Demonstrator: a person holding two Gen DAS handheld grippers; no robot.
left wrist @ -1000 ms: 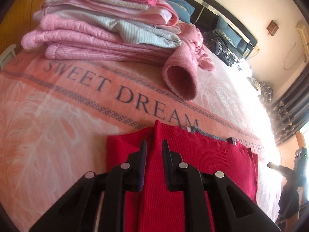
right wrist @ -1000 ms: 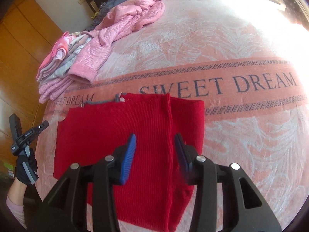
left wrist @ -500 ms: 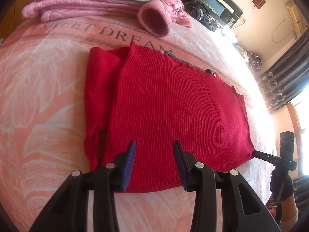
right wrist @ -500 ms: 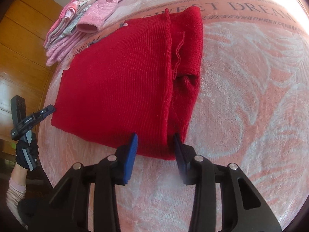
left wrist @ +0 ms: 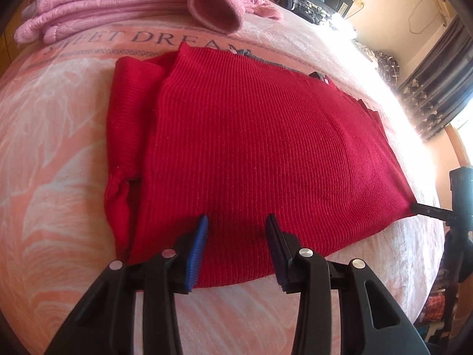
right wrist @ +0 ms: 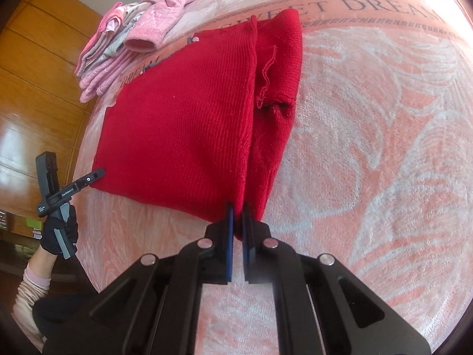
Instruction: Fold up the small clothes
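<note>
The red knitted garment [left wrist: 251,153] lay flat on the pink blanket [left wrist: 59,177], just in front of the "SWEET DREAM" lettering [left wrist: 142,40] woven across it. It was already folded into a rough rectangle, with 1 narrower flap tucked along one side and showing a loose hem seam in the right wrist view.

The left gripper [left wrist: 236,230] hovered over the near hem of the red knitted garment, its 2 blue-padded fingers [left wrist: 196,251] spread apart with ribbed cloth visible between them. Whether the pads touched the fabric could not be told.

The right gripper [right wrist: 239,222] was at the near corner of the red knitted garment, where the main panel met the tucked flap; its fingers were pressed close together, pinching the edge of the cloth between them.

Beyond the red knitted garment, past the lettering, sat a stack of folded pink and grey clothes [left wrist: 97,3], and a pink sleeve [left wrist: 217,10] with its open cuff facing the camera lay beside it.
</note>
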